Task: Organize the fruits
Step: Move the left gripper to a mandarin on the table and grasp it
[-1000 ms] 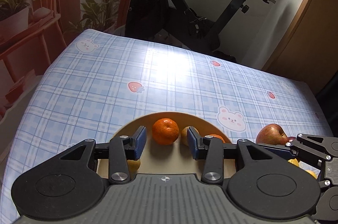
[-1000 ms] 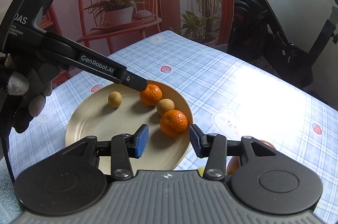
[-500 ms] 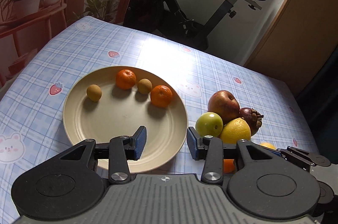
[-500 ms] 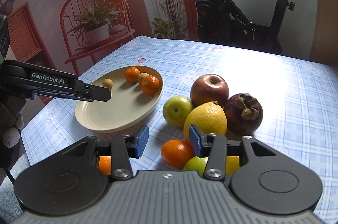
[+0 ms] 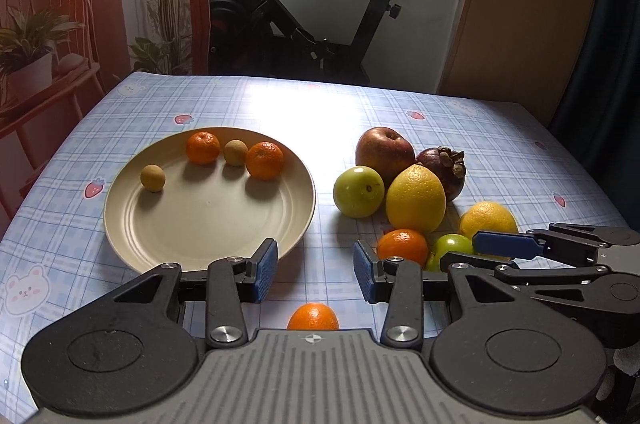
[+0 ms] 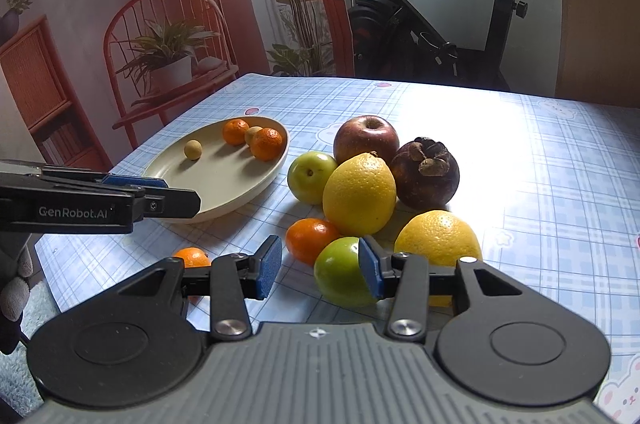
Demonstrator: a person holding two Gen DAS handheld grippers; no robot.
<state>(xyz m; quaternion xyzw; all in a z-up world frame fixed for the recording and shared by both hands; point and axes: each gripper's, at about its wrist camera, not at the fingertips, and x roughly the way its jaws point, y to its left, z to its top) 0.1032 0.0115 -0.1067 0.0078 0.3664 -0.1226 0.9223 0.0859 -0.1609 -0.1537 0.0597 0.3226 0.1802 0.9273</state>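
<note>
While both claws hover wide and hold nothing, the fruits wait in 2 groups on the worktop [image 5: 400, 104]. The beige plate [image 5: 192, 224] lies at the left and carries 2 small oranges and 2 small tan fruits along its far side. To its right stands a pile: a red apple [image 5: 384, 150] at the far side, a dark mangosteen [image 5: 444, 166] beside it, a green apple [image 5: 359, 191], a big lemon [image 5: 416, 198], and nearer a second yellow citrus [image 5: 488, 218], a loose orange [image 6: 311, 239] and a second green apple [image 6: 344, 278]. 1 more orange [image 5: 313, 317] lies alone at the near edge, just under the left claw [image 5: 315, 270].

The right claw [image 6: 320, 267] is low over the near part of the pile; its right pad is in front of the second green apple, and the loose orange lies just beyond the left pad. I judge that the step in hand is to take 1 of these near fruits for the plate. To do it well, the claw should choose a single fruit and center it between the pads, because now the apple sits off to the right. It should close gently, since round fruit rolls easily and a push may disturb the big lemon leaning behind. The left claw could take the lone orange.
</note>
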